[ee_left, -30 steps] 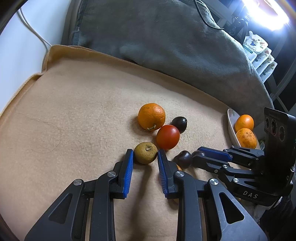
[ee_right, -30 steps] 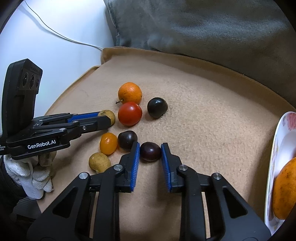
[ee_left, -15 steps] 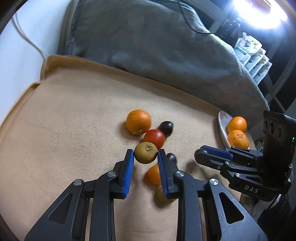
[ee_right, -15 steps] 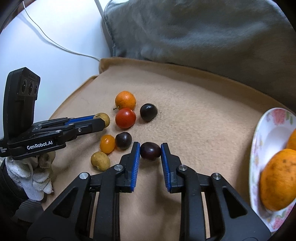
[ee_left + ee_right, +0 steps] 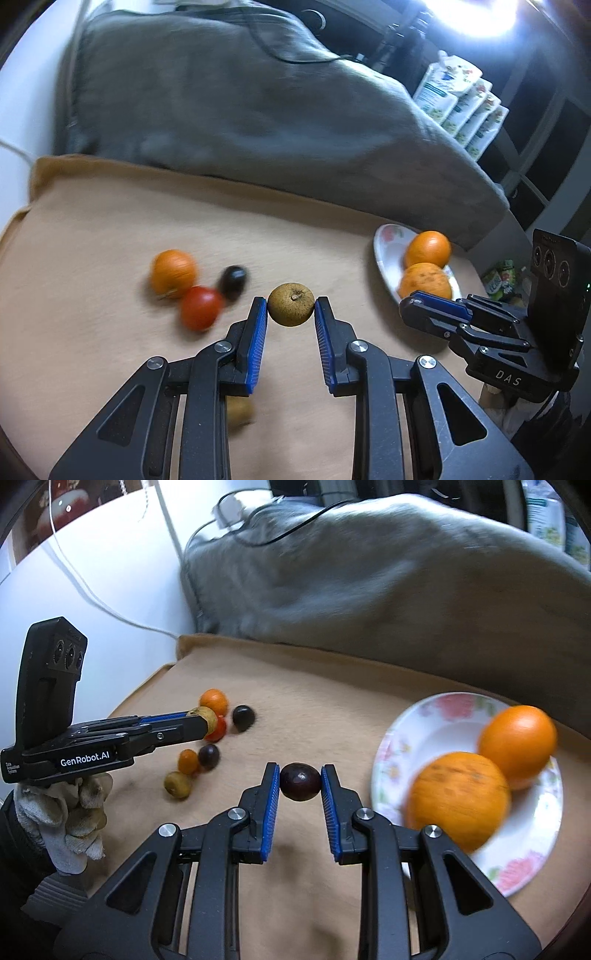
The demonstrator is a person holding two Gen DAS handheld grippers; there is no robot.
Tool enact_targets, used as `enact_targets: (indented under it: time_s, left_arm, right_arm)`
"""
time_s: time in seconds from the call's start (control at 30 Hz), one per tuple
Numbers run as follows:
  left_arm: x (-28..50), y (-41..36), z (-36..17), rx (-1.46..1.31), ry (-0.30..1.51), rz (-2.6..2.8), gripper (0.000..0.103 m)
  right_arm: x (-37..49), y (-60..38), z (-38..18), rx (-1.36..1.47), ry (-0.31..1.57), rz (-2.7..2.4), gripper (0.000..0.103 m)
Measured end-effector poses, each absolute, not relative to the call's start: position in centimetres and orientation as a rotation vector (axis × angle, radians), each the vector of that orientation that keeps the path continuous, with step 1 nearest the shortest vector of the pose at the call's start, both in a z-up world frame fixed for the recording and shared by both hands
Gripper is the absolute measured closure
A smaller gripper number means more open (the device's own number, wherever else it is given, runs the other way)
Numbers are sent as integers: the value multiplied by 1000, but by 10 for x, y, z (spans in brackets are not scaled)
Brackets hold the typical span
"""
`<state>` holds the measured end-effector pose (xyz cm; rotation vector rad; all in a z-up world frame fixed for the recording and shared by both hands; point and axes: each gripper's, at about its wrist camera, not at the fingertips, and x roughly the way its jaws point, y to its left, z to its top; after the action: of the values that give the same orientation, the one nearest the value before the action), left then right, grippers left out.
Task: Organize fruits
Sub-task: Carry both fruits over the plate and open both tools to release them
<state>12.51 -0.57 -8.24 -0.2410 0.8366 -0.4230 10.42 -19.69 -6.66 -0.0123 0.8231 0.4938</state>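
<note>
Bare tan blanket [image 5: 332, 716] lies open between the loose fruit at 9 o'clock and the floral plate [image 5: 436, 716] at 3 o'clock, which holds two oranges [image 5: 458, 797]. The left gripper [image 5: 291, 314] clamps a brownish-green fruit [image 5: 291, 309]; the right gripper [image 5: 300, 781] clamps a dark plum [image 5: 300, 781]. Only the right view shows a gloved hand [image 5: 62, 812].

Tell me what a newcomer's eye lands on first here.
Each gripper carries a fruit above the tan blanket: the left gripper pinches a round brownish-yellow fruit, the right gripper a dark purple plum. At right, two big oranges sit on a white flowered plate.
</note>
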Motion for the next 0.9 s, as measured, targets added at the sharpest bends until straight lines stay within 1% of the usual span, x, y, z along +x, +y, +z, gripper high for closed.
enact_targets:
  time_s: [0.4,0.9]
  left_arm:
    - [135,-90,-72,-117,810,-528,78]
    - [157,-147,-78,-40,827,-564,78]
  right_arm:
    - [93,-265,-59,46,778,368,79]
    - [100,-317,-68,103,772,266,79]
